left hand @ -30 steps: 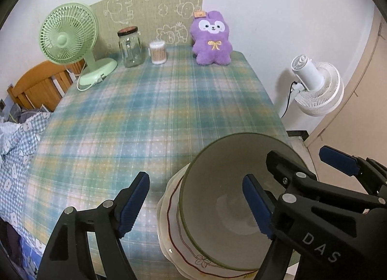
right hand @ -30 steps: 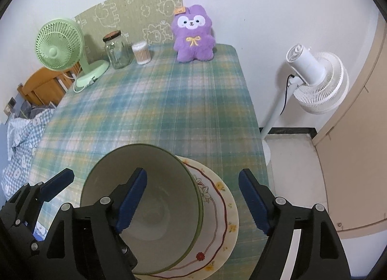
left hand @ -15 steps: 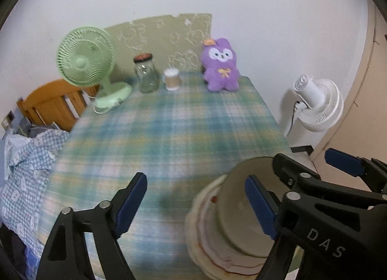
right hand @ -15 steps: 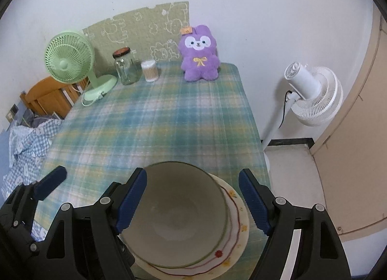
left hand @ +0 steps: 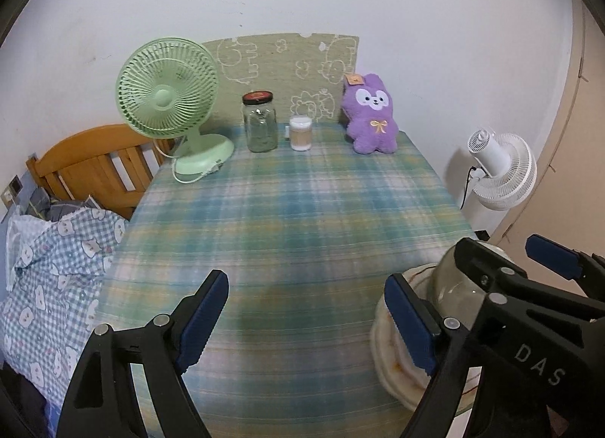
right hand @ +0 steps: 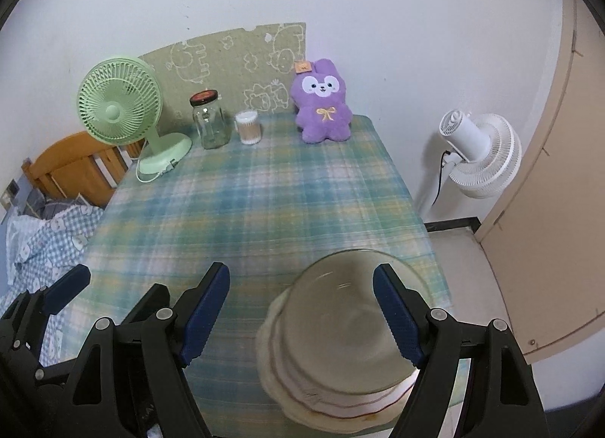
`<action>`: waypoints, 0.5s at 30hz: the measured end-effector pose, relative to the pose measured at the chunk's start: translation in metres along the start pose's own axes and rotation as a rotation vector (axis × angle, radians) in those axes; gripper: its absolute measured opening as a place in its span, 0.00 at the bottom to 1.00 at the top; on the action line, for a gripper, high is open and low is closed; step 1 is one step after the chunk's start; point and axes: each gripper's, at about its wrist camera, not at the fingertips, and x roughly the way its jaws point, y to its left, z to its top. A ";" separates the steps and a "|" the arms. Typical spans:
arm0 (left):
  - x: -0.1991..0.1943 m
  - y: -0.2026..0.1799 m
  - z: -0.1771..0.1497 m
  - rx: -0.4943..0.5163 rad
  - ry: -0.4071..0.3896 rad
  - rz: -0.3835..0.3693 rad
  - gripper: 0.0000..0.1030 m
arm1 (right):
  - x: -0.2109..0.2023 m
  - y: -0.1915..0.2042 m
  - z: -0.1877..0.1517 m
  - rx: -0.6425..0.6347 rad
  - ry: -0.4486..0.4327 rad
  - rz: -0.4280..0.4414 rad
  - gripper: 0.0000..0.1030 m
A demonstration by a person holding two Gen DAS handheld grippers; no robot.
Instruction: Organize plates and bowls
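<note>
Blurred and partly hidden behind the right gripper (right hand: 300, 315), the bowl (right hand: 340, 328) sits on stacked plates (right hand: 325, 400) at the tabletop's (left hand: 287, 211) near corner; both grippers' jaws gape empty, the left gripper's (left hand: 306, 315) having just widened.

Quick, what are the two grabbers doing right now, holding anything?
Left hand-held gripper: open, jaws just opened wider, holding nothing.
Right hand-held gripper: open, holding nothing, above the bowl.

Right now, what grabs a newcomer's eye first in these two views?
Probably the bowl sitting on stacked plates at the table's near right corner, with the open right gripper above it, holding nothing. Next, the purple plush rabbit and green desk fan along the far edge by the wall.
</note>
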 end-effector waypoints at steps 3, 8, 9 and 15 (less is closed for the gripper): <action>-0.002 0.021 -0.002 0.007 -0.014 -0.005 0.84 | -0.005 0.018 -0.005 0.014 -0.016 -0.004 0.78; -0.005 0.056 -0.010 0.030 -0.032 -0.011 0.84 | -0.010 0.045 -0.016 0.033 -0.030 -0.030 0.79; -0.006 0.064 -0.013 0.037 -0.037 -0.011 0.84 | -0.011 0.050 -0.019 0.034 -0.040 -0.037 0.79; -0.005 0.097 -0.026 0.060 -0.061 -0.002 0.86 | -0.009 0.074 -0.041 0.040 -0.063 -0.064 0.79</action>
